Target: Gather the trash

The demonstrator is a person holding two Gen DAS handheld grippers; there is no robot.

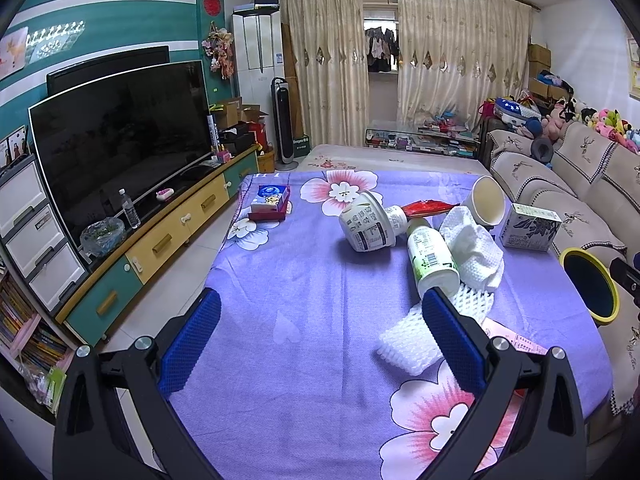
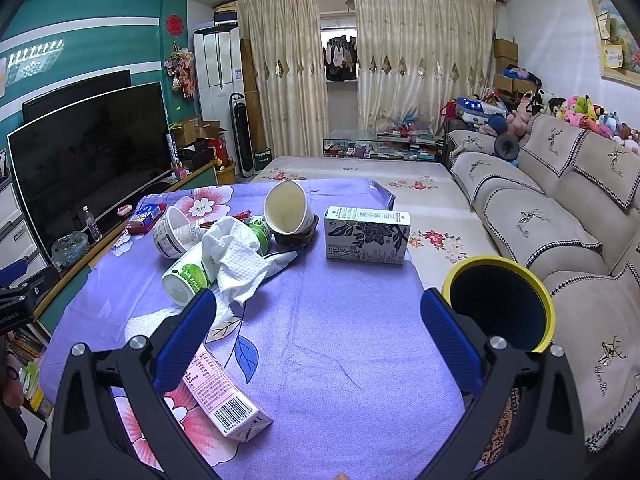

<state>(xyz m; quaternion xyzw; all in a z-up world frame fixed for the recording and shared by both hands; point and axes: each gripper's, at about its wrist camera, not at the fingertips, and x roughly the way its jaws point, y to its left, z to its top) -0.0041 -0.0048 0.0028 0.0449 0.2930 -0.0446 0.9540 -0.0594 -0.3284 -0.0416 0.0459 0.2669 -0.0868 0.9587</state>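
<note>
We judge collection not yet begun: both the left gripper [image 1: 320,336] and right gripper [image 2: 318,338] hover with jaws apart and empty, so next we must grasp the pink carton [image 2: 224,396] nearest the yellow-rimmed bin [image 2: 500,304].

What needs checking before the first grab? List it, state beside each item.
1. Left gripper open and empty: ok, jaws spread wide over the purple cloth.
2. Right gripper open and empty: ok, nothing between its pads.
3. Yellow-rimmed bin in reach with its mouth unblocked: ok, it sits at the table's sofa side.
4. Nearest piece free to lift: ok, the pink carton lies alone under the right gripper.
5. Green-label bottle free to lift: not ok, the white paper towel leans on it.
6. Whether the tipped paper cup is empty: ok, its inside looks bare.
</note>
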